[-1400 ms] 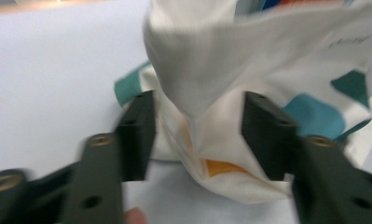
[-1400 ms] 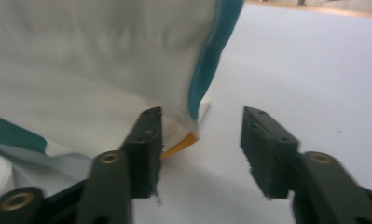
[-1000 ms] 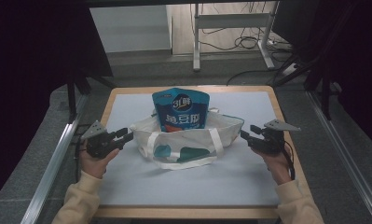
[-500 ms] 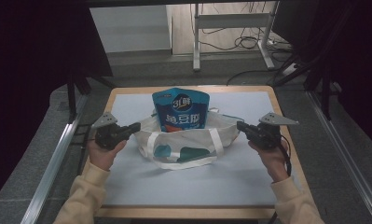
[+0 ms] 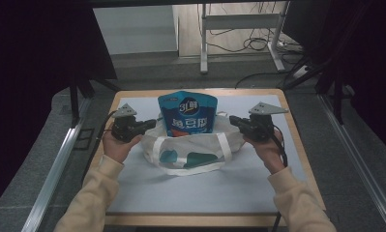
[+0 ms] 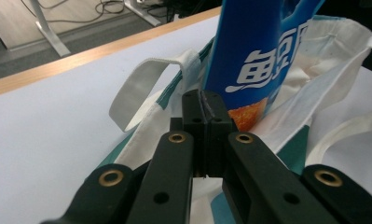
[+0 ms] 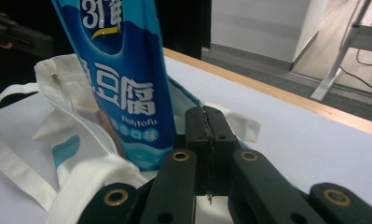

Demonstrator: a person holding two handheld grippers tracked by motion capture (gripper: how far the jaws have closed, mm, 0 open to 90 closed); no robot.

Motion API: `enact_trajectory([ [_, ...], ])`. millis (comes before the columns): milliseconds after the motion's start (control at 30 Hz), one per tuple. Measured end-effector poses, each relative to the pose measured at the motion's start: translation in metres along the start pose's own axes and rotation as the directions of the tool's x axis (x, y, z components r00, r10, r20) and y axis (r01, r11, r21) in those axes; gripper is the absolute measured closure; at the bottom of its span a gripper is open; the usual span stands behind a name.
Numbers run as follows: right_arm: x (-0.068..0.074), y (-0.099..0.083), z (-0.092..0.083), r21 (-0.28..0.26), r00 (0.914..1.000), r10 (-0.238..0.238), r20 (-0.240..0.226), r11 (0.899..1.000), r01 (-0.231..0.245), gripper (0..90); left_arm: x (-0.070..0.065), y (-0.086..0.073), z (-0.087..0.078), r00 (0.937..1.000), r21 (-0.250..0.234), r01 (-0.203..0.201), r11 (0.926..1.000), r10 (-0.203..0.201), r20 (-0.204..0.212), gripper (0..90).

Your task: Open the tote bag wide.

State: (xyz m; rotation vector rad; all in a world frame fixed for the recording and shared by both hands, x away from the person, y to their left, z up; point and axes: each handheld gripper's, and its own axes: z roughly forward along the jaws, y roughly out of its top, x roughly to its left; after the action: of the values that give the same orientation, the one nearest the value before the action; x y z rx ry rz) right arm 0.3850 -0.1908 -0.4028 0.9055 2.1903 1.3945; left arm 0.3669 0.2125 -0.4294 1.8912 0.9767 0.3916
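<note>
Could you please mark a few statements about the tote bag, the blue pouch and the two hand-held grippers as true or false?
1. The blue pouch stands upright inside the white tote bag. True.
2. The left hand-held gripper has its jaws wide open. False: in the left gripper view the jaws are shut, at the bag's edge.
3. The tote bag rests on a light mat over a wooden-edged table. True.
4. The right hand-held gripper is at the bag's near handle. False: it is at the bag's right end, jaws shut.
5. The pouch lies flat on the mat beside the bag. False: it rises out of the bag's mouth.
</note>
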Motion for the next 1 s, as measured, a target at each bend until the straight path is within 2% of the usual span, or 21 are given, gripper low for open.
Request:
enact_trajectory([
  [133,0.007,0.001,0.019,0.043,0.9996,-0.006,-0.028,0.999,0.007,89.2,0.000,0.000,0.007,1.0000,0.022,-0.002,0.9998,0.002,0.002,90.0],
  [333,0.013,-0.005,0.030,0.070,0.9989,0.000,-0.047,0.998,0.003,89.2,-0.001,-0.001,0.013,0.9999,0.039,-0.010,0.9992,0.009,0.009,90.0],
  [467,0.015,-0.007,0.032,0.080,0.9988,-0.004,-0.049,0.997,0.008,89.2,-0.002,-0.002,0.017,0.9999,0.055,-0.017,0.9984,0.016,0.004,90.0],
  [567,0.019,-0.012,0.033,0.104,0.9981,-0.023,-0.057,0.994,0.028,89.2,-0.001,-0.005,0.020,0.9999,0.071,-0.012,0.9974,0.012,0.004,90.0],
  [633,0.020,-0.013,0.033,0.109,0.9979,-0.024,-0.060,0.994,0.030,89.2,0.001,-0.008,0.024,1.0000,0.085,-0.002,0.9963,0.002,0.003,90.0],
  [833,0.023,-0.024,0.033,0.125,0.9963,-0.004,-0.086,0.992,0.015,89.2,0.005,-0.012,0.036,0.9999,0.134,-0.009,0.9910,0.011,-0.012,90.0],
  [1000,0.028,-0.033,0.032,0.146,0.9941,-0.014,-0.108,0.989,0.030,89.3,0.010,-0.010,0.043,0.9997,0.151,-0.005,0.9886,0.009,-0.024,90.0],
])
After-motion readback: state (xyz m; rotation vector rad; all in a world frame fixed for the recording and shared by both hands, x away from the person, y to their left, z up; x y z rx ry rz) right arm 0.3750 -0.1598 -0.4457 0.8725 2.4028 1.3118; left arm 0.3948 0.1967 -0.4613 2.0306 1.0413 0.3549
